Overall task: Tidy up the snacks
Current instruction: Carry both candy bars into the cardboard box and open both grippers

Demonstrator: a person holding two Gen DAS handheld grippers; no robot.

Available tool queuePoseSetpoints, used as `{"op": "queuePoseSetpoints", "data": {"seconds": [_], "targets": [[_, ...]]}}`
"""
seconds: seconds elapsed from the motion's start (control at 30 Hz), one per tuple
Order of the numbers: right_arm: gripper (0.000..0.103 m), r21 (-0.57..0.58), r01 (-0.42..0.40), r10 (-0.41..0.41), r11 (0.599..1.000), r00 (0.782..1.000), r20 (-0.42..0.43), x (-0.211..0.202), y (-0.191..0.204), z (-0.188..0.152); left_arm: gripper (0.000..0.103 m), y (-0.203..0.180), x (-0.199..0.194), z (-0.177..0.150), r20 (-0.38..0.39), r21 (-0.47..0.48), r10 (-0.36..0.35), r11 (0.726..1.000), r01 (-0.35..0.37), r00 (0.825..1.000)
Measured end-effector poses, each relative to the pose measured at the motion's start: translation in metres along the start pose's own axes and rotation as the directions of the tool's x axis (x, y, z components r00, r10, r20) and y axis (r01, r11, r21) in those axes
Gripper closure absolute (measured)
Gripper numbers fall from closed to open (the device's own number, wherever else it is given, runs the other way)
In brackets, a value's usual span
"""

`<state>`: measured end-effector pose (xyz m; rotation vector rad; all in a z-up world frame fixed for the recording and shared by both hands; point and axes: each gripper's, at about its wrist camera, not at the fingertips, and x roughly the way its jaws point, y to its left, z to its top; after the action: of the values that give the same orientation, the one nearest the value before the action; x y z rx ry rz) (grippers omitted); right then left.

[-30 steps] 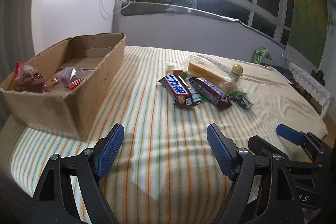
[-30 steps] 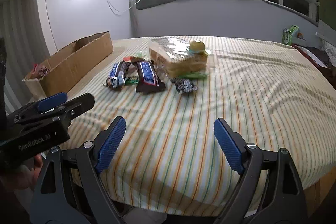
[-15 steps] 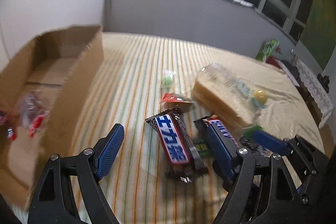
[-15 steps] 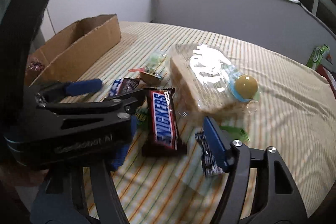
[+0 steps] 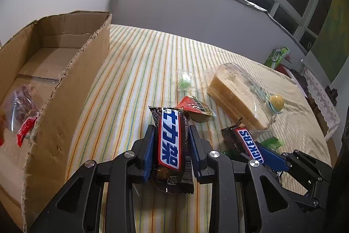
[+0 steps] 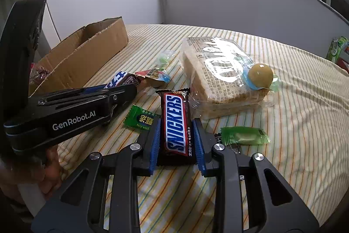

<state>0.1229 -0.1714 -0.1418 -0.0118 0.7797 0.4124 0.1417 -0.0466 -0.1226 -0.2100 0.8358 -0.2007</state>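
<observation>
Both of your grippers clamp a chocolate bar at once on the striped tablecloth [image 6: 294,123]: the left gripper [image 5: 171,141] has its blue pads pressed against the long sides of the Chinese-label Snickers bar [image 5: 170,139], and the right gripper [image 6: 176,134] is closed the same way on the English-label Snickers bar [image 6: 176,123], each bar lying lengthwise between the fingers and resting on the cloth. The cardboard box [image 5: 72,88] stands to the left with two red-and-clear wrapped snacks [image 5: 21,106] already inside, so the likely step is lifting both bars and carrying them there. Raise each bar straight up before you swing left, keep the squeeze steady because the glossy wrappers look slippery, and send the left bar over the torn box wall first so the two tools do not cross; mind the green candy [image 6: 140,118] just beside the right bar and the second green candy [image 6: 242,135] near its other side. Readable writing: "SNICKERS" in blue on white on the right bar, white Chinese characters on the blue band of the left bar, "GenRobot.AI" on the left tool's body in the right view, and "ZHEN XUAN" under Chinese characters on the green candy. The bagged bread slices [image 6: 220,78] carry print too small to read, with a yellow-capped jelly cup [image 6: 260,74] against them.
</observation>
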Motion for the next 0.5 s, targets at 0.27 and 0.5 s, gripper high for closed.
{"op": "queuePoseSetpoints", "data": {"seconds": [0.27,0.5], "targets": [[0.073,-0.001,0.010,-0.009,1.000,1.000,0.016,-0.003,0.001,-0.002,0.076,-0.003,0.000,0.000,0.020,0.016,0.014,1.000,-0.014,1.000],[0.073,0.038,0.037,-0.039,0.999,0.998,0.045,-0.029,0.005,-0.014,0.076,-0.012,-0.017,-0.008,0.049,0.066,-0.007,0.998,0.003,0.999]]}}
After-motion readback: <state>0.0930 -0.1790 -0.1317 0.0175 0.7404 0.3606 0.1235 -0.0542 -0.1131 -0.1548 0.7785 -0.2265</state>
